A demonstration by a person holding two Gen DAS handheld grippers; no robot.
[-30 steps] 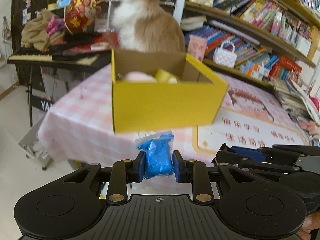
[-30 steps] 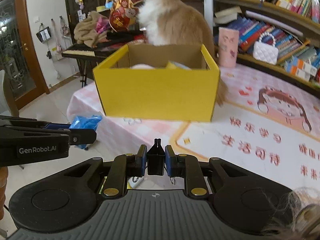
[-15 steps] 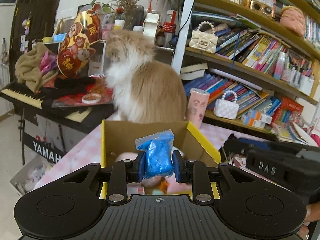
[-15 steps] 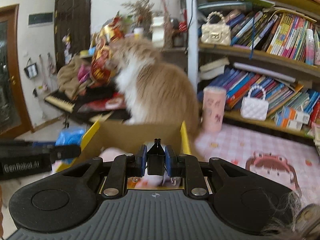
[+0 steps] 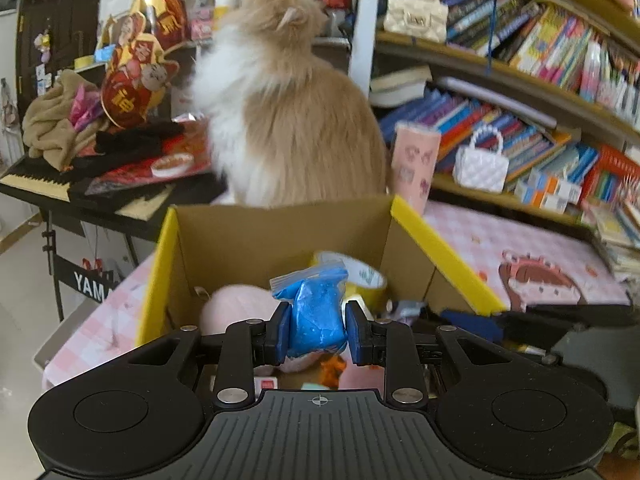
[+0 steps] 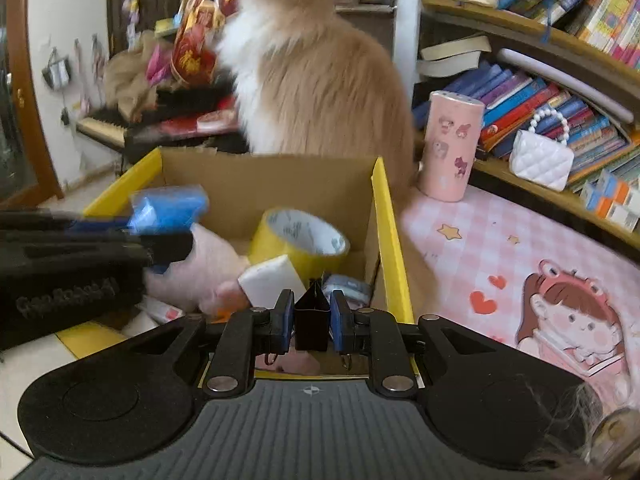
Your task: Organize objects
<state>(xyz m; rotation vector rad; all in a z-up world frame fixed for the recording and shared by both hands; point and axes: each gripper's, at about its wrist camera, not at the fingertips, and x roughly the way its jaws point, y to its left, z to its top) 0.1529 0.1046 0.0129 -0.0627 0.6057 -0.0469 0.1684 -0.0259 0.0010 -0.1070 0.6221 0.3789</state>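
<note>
Fluffy tan-and-white cat (image 5: pixel 296 120) sits on the pink checked table (image 6: pixel 480 232), right behind the open yellow cardboard box (image 5: pixel 440 256). Inside the box: a soft pink plush (image 6: pixel 200 264), a yellow roll of tape (image 6: pixel 300 240), a white block (image 6: pixel 272 280). My left tongs (image 5: pixel 316 332) are clamped on a crinkled blue plastic bag (image 5: pixel 316 312), held over the box. My right tongs (image 6: pixel 312 320) pinch a small black binder clip (image 6: pixel 312 316) above the box's near edge.

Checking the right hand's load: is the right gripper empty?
No, the right gripper is clamped on a black binder clip.
</note>
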